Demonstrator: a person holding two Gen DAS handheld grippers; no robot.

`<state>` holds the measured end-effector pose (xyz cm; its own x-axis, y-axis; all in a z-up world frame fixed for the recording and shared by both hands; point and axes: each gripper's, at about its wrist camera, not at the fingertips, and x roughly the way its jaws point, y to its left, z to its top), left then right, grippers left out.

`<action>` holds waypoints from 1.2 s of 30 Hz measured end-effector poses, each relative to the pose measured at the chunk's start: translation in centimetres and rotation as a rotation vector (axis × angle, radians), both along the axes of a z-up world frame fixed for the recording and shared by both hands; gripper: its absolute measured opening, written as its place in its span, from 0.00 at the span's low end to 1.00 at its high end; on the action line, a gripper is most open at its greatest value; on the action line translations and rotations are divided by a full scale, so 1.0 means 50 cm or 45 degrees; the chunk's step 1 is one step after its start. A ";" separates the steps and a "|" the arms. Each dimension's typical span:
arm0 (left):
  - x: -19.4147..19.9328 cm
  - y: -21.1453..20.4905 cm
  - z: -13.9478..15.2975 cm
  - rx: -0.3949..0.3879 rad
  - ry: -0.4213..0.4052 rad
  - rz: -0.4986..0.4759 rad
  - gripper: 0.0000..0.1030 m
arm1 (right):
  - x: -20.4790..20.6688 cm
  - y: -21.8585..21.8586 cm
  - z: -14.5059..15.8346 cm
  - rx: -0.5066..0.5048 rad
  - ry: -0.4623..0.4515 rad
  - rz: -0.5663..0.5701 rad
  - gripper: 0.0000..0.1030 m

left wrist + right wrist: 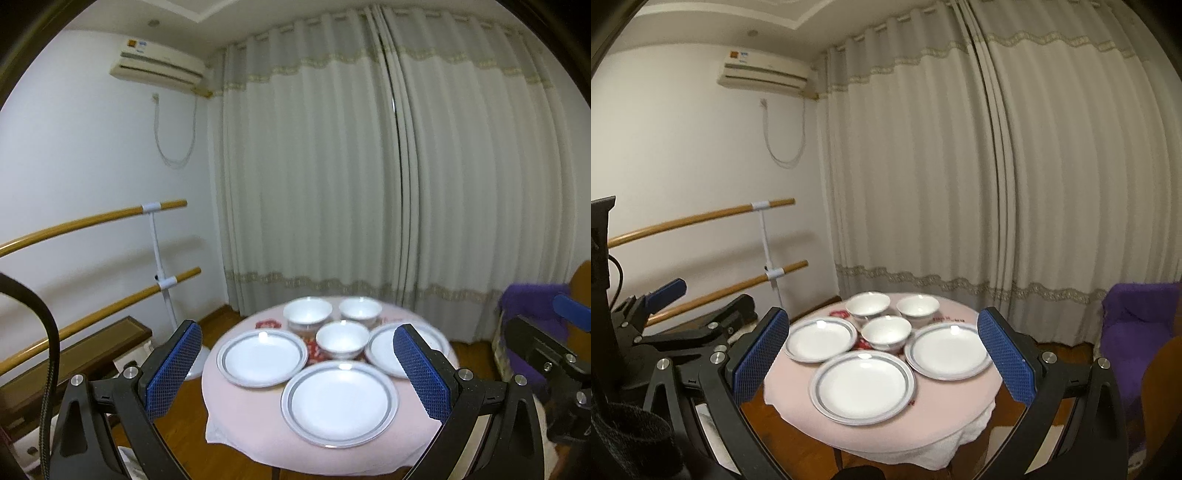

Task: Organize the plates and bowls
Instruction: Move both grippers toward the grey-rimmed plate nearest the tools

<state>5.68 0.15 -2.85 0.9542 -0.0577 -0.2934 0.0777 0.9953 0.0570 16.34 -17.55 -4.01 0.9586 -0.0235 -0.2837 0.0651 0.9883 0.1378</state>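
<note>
Pale pleated curtains (369,166) fill the back of the room, with a wall air conditioner (159,66) to their left and two wooden barre rails (92,218) along the white wall. A small round table (967,402) under a pink cloth stands on the wooden floor. Three white plates with grey rim bands lie on it: the near plate (338,402) at the front edge, the left plate (262,357) and the right plate (948,352) behind it on either side. Three white bowls sit farther back: the middle bowl (342,339) between the two rear plates, the back left bowl (307,312) and the back right bowl (360,309) behind it. The left gripper (297,373) and the right gripper (882,363) both hover short of the table, jaws spread wide, holding nothing.
</note>
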 end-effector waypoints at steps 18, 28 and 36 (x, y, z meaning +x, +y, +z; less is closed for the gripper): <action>0.276 0.041 -0.132 0.030 0.322 -0.064 0.99 | 0.192 -0.056 -0.207 0.200 0.359 -0.048 1.00; 0.411 0.046 -0.211 0.010 0.515 -0.081 0.99 | 0.282 -0.096 -0.310 0.276 0.507 -0.184 1.00; 0.512 0.079 -0.263 -0.100 0.700 -0.103 0.99 | 0.333 -0.094 -0.355 0.338 0.591 -0.147 1.00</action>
<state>31.29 4.09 -15.99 0.6536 -0.1662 -0.7384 0.1516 0.9846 -0.0874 32.98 -22.26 -21.78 0.7266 0.0092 -0.6870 0.2843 0.9063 0.3128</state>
